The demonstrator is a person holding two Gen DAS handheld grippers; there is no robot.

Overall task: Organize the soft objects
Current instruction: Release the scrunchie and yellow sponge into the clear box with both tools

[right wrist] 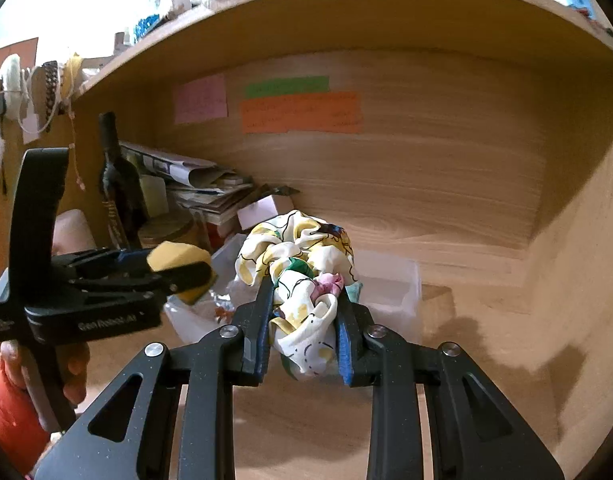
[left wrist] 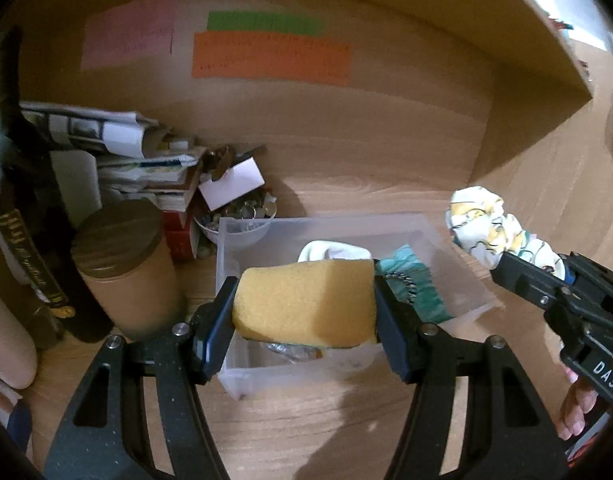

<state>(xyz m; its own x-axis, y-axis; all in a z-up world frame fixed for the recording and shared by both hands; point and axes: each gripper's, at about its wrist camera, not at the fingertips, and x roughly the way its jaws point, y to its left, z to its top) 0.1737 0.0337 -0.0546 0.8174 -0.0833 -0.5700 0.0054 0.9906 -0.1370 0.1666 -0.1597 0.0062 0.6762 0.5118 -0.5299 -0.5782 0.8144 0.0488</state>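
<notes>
My left gripper [left wrist: 304, 308] is shut on a yellow sponge [left wrist: 306, 300] and holds it above a clear plastic box [left wrist: 458, 264] on the wooden desk. The box holds a white cloth [left wrist: 326, 250] and a teal cloth [left wrist: 414, 284]. My right gripper [right wrist: 304, 304] is shut on a floral white-and-yellow cloth [right wrist: 302, 272], raised above the box's right side. The right gripper with the cloth also shows in the left wrist view [left wrist: 502, 260], and the left gripper with the sponge shows in the right wrist view [right wrist: 182, 266].
A brown lidded canister [left wrist: 122, 264], a dark bottle [left wrist: 22, 216], stacked papers and books [left wrist: 146, 164] and a bowl of small metal bits [left wrist: 242, 220] crowd the left back corner. Colored notes [left wrist: 266, 56] hang on the back wall under a shelf [right wrist: 306, 4].
</notes>
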